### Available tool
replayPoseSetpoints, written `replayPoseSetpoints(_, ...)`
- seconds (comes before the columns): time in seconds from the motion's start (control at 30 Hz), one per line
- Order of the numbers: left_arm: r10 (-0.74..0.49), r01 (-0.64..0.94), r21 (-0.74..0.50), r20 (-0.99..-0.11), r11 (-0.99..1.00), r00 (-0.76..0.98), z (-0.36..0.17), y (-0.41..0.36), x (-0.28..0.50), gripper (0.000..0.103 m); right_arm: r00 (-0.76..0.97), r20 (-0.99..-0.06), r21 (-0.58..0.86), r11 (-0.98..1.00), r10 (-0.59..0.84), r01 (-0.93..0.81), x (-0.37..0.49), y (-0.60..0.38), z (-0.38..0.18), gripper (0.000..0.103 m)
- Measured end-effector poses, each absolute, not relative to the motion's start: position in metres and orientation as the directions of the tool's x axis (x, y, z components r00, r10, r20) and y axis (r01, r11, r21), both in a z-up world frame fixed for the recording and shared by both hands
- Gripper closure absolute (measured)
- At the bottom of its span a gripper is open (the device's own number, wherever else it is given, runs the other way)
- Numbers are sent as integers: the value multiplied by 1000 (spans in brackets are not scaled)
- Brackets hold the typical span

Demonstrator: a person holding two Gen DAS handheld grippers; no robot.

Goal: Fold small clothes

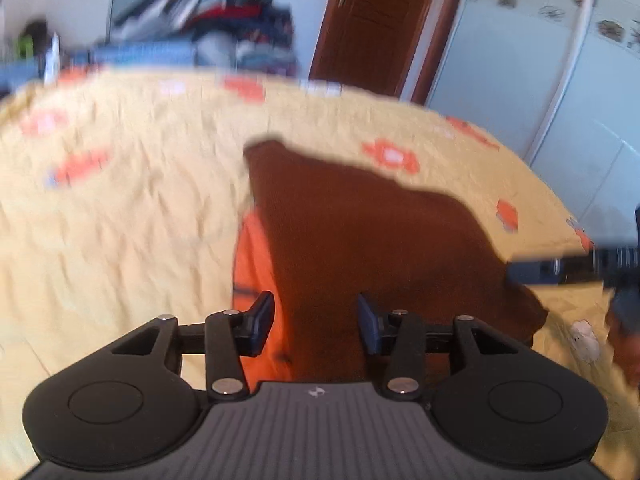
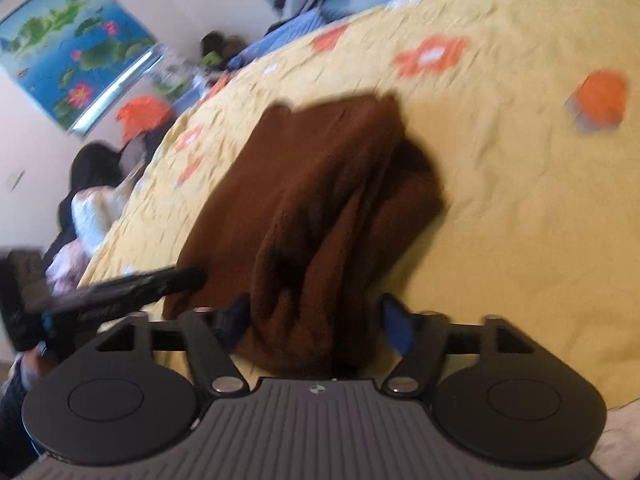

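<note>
A brown garment (image 1: 360,236) lies mid-frame on the yellow flowered bedspread (image 1: 120,208). The left gripper (image 1: 316,326) stands spread at lower centre over it. The right gripper (image 2: 316,322), also parted, straddles bunched cloth, though blur may hide contact.

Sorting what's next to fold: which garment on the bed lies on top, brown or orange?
The brown garment; the orange garment only peeks out beneath its left edge.
</note>
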State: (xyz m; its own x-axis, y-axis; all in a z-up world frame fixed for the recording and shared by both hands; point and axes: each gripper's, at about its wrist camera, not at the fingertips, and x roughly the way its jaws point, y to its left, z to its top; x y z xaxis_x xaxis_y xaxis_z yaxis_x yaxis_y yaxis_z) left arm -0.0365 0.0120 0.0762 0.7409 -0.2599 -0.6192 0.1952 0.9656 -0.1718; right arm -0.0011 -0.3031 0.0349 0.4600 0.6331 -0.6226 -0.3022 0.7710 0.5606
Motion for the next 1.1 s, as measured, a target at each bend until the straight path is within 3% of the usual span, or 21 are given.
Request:
replayPoseSetpoints(0.03,-265,227,-139,-584,964,767,84,7,-38,44,522,-582,556,773,624,-304,2,-310,48,26)
replayPoseSetpoints(0.1,-285,293,-74,-537,953,794,92,-10,-35,34,587,-514,569,761,625,-311,15,-316,71,26)
replayPoseSetpoints(0.17,-315,369,-9,-543,929,778,86,-35,-23,34,581,-472,604,724,663,-334,37,-304,85,24)
replayPoseSetpoints(0.23,-303,427,67,-607,902,735,66,-57,-7,34,531,-446,636,672,721,-379,62,-280,83,3)
replayPoseSetpoints(0.27,-260,427,110,-649,897,715,53,-63,0,32,505,-457,651,663,732,-371,74,-269,75,2)
replayPoseSetpoints(0.37,-311,467,115,-605,877,733,39,-45,0,32,422,-636,596,759,646,-263,112,-244,30,14)
replayPoseSetpoints(0.47,-275,428,162,-558,889,783,54,-28,-22,34,453,-583,619,730,675,-291,104,-255,17,20)
replayPoseSetpoints(0.57,-320,457,196,-485,867,814,60,-10,-61,34,487,-524,673,690,699,-266,75,-275,39,12)
replayPoseSetpoints(0.7,-227,434,337,-508,836,831,36,-14,-85,33,477,-425,743,598,769,-302,37,-292,58,6)
replayPoseSetpoints(0.8,-189,406,346,-518,846,834,27,-20,-78,33,432,-437,727,592,789,-347,23,-275,59,2)
replayPoseSetpoints(0.93,-230,466,336,-552,819,802,28,-30,-73,34,424,-524,666,665,739,-336,27,-259,41,2)
replayPoseSetpoints(1.0,-249,497,348,-559,795,791,29,-27,-87,32,433,-521,672,666,735,-324,30,-260,35,2)
replayPoseSetpoints(1.1,-181,448,390,-558,804,810,21,-26,-84,32,429,-517,674,661,740,-329,30,-261,32,1)
